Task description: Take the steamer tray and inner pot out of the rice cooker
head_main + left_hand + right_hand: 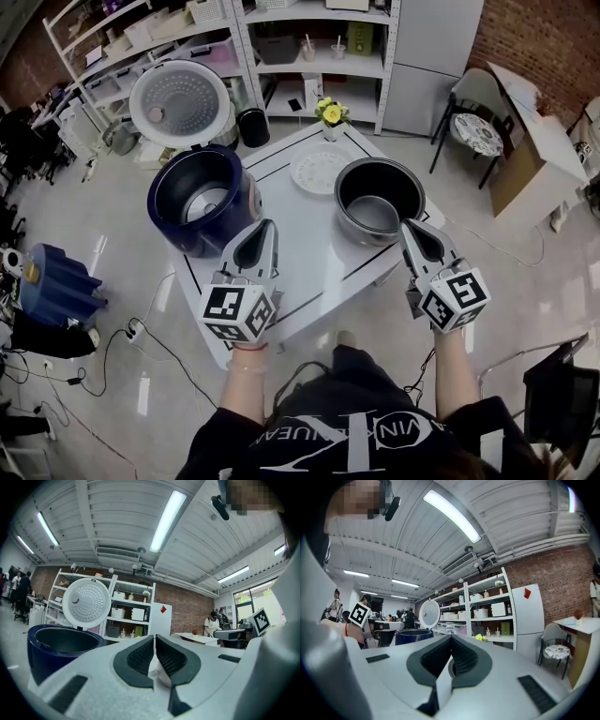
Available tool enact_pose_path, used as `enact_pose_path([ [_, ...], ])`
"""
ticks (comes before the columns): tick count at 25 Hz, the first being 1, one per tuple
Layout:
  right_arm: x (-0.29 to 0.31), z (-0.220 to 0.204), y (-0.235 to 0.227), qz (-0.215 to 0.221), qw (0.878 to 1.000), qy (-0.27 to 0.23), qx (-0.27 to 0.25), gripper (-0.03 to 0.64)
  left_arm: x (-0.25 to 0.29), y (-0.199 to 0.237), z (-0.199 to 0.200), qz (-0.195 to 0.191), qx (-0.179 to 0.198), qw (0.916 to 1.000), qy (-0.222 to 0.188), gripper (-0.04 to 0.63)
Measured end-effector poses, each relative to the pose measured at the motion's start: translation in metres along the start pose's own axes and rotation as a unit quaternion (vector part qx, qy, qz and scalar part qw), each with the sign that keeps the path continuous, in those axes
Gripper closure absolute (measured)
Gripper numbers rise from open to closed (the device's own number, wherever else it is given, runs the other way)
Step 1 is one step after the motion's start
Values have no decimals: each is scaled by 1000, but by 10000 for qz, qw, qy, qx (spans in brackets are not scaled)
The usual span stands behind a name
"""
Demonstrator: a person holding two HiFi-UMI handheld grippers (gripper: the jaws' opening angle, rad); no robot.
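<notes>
Left gripper (pixel 266 228) level, fingers (pixel 140 656) together, right gripper (pixel 407 228) likewise

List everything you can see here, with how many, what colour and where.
table: 1, white, centre of the head view
rice cooker: 1, dark blue, table's left side
lid: 1, white, round, standing open behind the cooker
inner pot: 1, dark grey, table's right side, out of the cooker
steamer tray: 1, white, far middle of the table, between cooker and pot
flowers: 1 bunch, yellow, table's far edge
shelves: several, white, behind the table
chair: 1, grey, floor at far right
left gripper: 1, grey, shut and empty, near the cooker
right gripper: 1, grey, shut and empty, at the pot's near side
</notes>
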State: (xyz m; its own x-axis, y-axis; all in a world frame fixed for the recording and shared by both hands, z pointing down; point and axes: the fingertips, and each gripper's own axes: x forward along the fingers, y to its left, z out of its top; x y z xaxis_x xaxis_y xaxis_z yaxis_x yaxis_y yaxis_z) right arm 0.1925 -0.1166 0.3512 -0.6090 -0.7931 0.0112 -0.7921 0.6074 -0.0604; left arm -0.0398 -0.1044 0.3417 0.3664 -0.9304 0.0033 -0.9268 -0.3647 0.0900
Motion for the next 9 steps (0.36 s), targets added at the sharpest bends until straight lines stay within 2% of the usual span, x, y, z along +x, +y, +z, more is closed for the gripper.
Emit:
enact_pose_path([
  [9, 1, -7, -5, -20, 10000, 70, 61, 618, 3, -2, -3, -26, -53, 10000, 31, 575],
])
